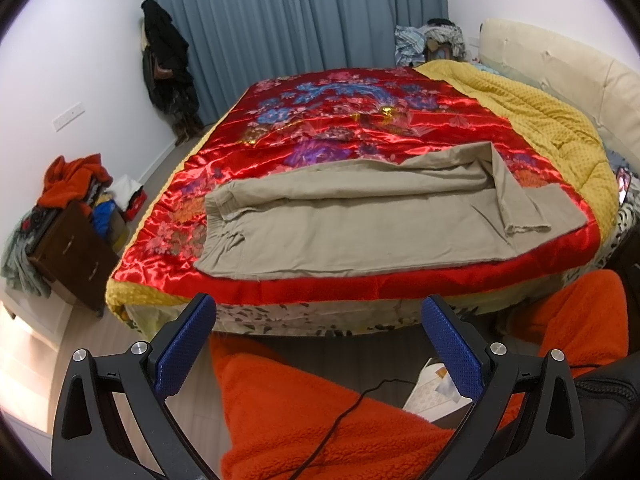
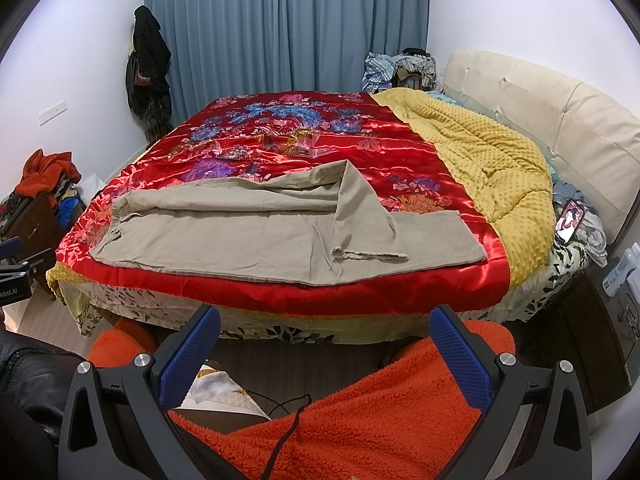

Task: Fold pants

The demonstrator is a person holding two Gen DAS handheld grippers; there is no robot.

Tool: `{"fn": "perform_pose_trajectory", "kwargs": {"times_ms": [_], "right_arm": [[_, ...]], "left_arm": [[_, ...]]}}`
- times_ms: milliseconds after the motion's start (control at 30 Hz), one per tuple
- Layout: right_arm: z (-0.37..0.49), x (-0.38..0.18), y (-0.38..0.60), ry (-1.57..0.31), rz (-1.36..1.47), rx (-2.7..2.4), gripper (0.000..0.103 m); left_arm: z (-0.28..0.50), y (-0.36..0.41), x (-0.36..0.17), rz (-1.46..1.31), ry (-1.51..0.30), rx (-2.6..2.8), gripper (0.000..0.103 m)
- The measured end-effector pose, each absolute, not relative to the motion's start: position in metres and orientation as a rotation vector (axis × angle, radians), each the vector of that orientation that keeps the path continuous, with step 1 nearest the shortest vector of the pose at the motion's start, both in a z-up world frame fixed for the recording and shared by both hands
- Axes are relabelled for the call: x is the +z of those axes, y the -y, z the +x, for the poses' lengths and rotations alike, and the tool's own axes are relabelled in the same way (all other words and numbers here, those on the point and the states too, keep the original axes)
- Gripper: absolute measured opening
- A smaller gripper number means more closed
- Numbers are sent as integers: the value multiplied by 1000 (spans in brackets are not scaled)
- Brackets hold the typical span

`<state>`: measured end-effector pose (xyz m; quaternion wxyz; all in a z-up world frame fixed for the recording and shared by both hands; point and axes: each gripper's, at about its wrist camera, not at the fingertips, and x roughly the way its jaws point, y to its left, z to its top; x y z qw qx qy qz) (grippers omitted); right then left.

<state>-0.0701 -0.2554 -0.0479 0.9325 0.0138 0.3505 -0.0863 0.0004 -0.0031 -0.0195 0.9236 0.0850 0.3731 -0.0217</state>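
The pants [image 1: 360,220] [image 2: 256,236], khaki-beige, lie flat across the near part of the red satin bedspread [image 1: 360,120] [image 2: 304,148], lengthwise along the bed's near edge. Their waistband end is toward the bedspread's left side, and the leg ends reach toward its right side. The upper leg is partly turned back on itself: its cuff [image 1: 528,230] [image 2: 372,255] lies folded over and angled on top of the lower leg, with a raw hem showing. The rest of the fabric is mostly smooth, with a long crease running along the middle.

The bedspread carries a blue, purple and pink floral pattern and covers most of the bed. To its right lies a rumpled yellow dotted blanket [image 1: 548,108] [image 2: 492,152], and beyond that stands a cream padded headboard [image 1: 568,68] [image 2: 560,120]. A phone [image 2: 570,220] rests beside the blanket's right edge. Behind the bedspread hang blue curtains [image 1: 296,16] [image 2: 288,24].

Both tools hover in front of the bedspread's near edge, well apart from the pants. The left gripper [image 1: 318,344] is spread wide with nothing between its blue-padded fingers [image 1: 184,348]. The right gripper [image 2: 324,356] is likewise spread wide and empty. Below them shows orange fleece clothing [image 1: 320,420] [image 2: 360,412] crossed by a thin black cable [image 1: 348,404] [image 2: 288,420].
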Motion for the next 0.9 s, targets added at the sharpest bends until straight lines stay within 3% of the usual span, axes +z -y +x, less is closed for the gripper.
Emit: {"fn": "perform_pose_trajectory", "kwargs": {"times_ms": [900], "right_arm": [[-63,-53,259,-747,20,-179,103]], "left_arm": [[-1,-1,-19,198,-780,-29,102]]}}
